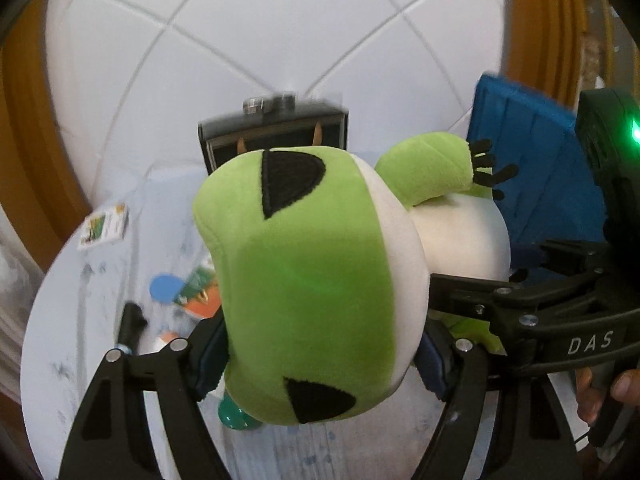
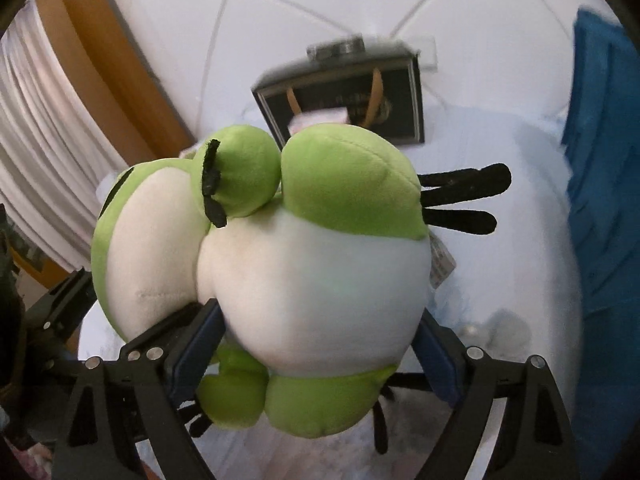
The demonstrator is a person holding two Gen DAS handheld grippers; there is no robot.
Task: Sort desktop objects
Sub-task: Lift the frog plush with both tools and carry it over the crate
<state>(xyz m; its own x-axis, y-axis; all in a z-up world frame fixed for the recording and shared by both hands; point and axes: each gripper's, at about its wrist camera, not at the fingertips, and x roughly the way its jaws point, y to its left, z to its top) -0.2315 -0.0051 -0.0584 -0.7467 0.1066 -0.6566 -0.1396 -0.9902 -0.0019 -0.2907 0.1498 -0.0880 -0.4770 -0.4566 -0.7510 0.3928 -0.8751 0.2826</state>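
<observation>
A green and white plush frog (image 1: 304, 280) is held off the table (image 1: 80, 320) by 2 grippers at once. In the left wrist view it fills the centre of the frame, its head pinched between the blue pads of the left gripper (image 1: 320, 364); in the right wrist view its white belly (image 2: 320, 288) is clamped by the right gripper (image 2: 316, 356) at lower centre. Both sets of jaws are spread wide but pressed into the soft filling, with no gap seen at the pads. A black box (image 1: 276, 132) is seen open at upper centre, and a blue bin (image 1: 536, 168) at the right edge; which is the goal cannot be told. Cards (image 1: 104, 226), a blue disc (image 1: 164, 288) and a teal ball (image 1: 234, 416) are left on the table below the toy. The main risk is judged to be slip: plush compresses, so a grip on the rounded belly could be lost if the 2 hands are pulled apart or moved unevenly. The dangling legs (image 2: 280, 400) could also be snagged on a container rim, or small items knocked if the toy is lowered too soon.
</observation>
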